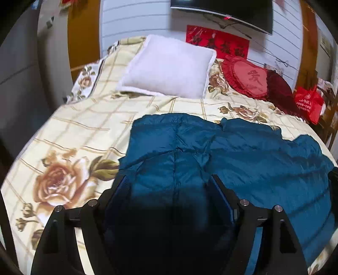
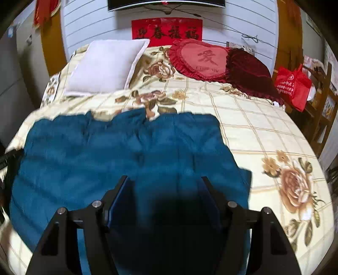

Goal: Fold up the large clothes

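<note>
A large teal-blue padded garment (image 1: 243,148) lies spread on the floral bedspread (image 1: 69,131); it also shows in the right wrist view (image 2: 118,148). My left gripper (image 1: 169,179) is open above the garment's left part, its fingers wide apart with blue fabric showing between them. My right gripper (image 2: 164,182) is open above the garment's right part, fingers also wide apart. Neither holds the cloth. The near edge of the garment is hidden in shadow under both grippers.
A white pillow (image 1: 169,67), a red heart cushion (image 1: 247,78) and a dark red cushion (image 2: 249,69) lie at the head of the bed. A red bag (image 2: 292,86) sits on a wooden chair at the right. A TV (image 1: 221,10) hangs on the wall.
</note>
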